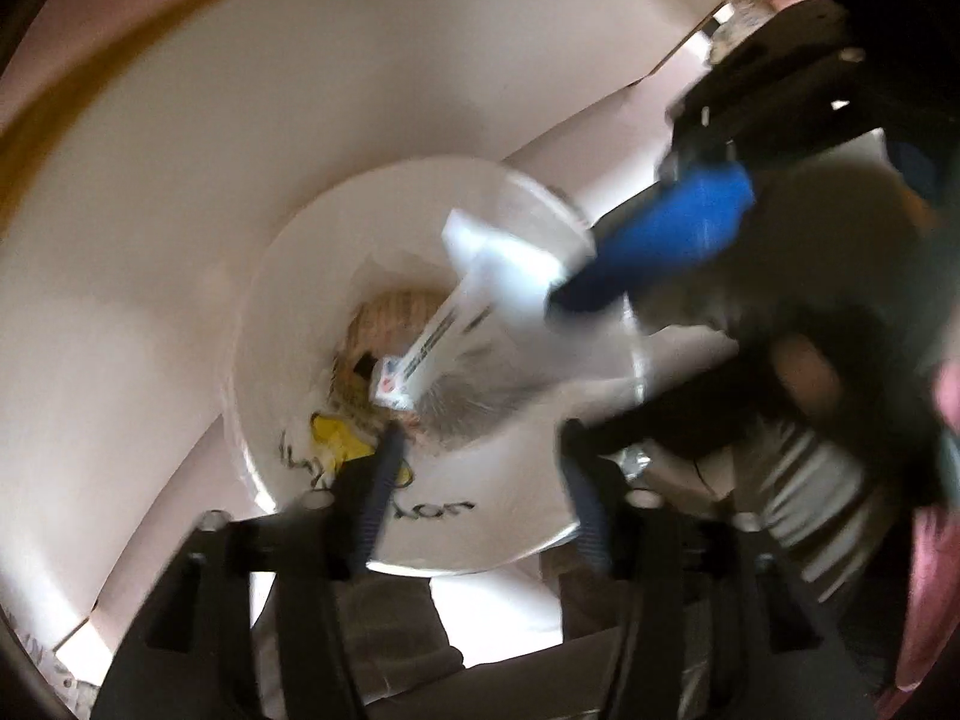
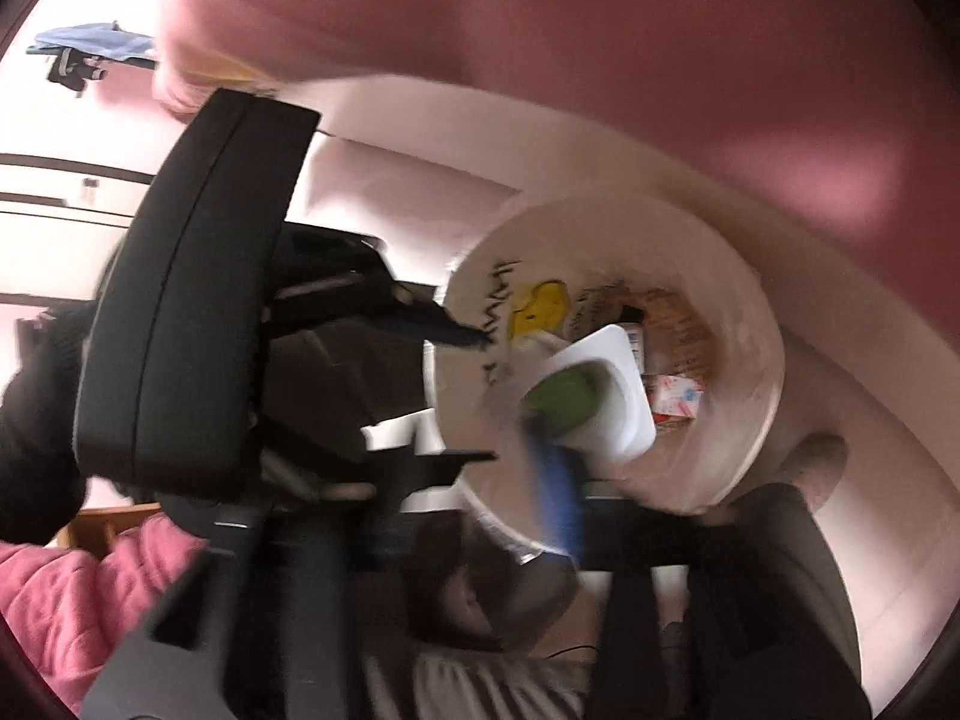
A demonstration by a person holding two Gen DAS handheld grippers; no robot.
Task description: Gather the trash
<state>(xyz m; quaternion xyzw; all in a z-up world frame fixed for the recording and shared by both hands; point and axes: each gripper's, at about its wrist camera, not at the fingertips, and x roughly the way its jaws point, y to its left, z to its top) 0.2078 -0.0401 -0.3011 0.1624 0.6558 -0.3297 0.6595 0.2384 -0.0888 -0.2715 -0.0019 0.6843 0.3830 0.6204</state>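
- A round white plastic bin (image 1: 288,360), smooth-walled and glossy, with black handwriting and a yellow smiley face (image 2: 540,303) on its inner wall, is standing on a pale floor beside a pink quilted cover (image 2: 66,588).
- Crumpled printed wrappers and small cartons (image 2: 672,324) are lying at the bottom of the bin.
- The left tongs (image 1: 480,462), black with ribbed dark-blue fingers (image 1: 378,498), are pointing steeply down over the bin's near rim; the jaws are standing partly open with nothing pressed between them.
- In the left view, a long white tube with printed lettering (image 1: 432,342) and a blurred clear plastic cup (image 1: 540,228) are showing over the bin's mouth, next to the right tongs' blue finger.
- The right tongs (image 2: 552,420) are reaching over the bin; only one blue finger (image 2: 561,498) is showing clearly, so their state cannot be told from the view.
- A white squarish plastic tub with a green inside (image 2: 606,396) is hanging tilted above the trash, just beyond that blue finger; whether the two are touching cannot be told through the blur.
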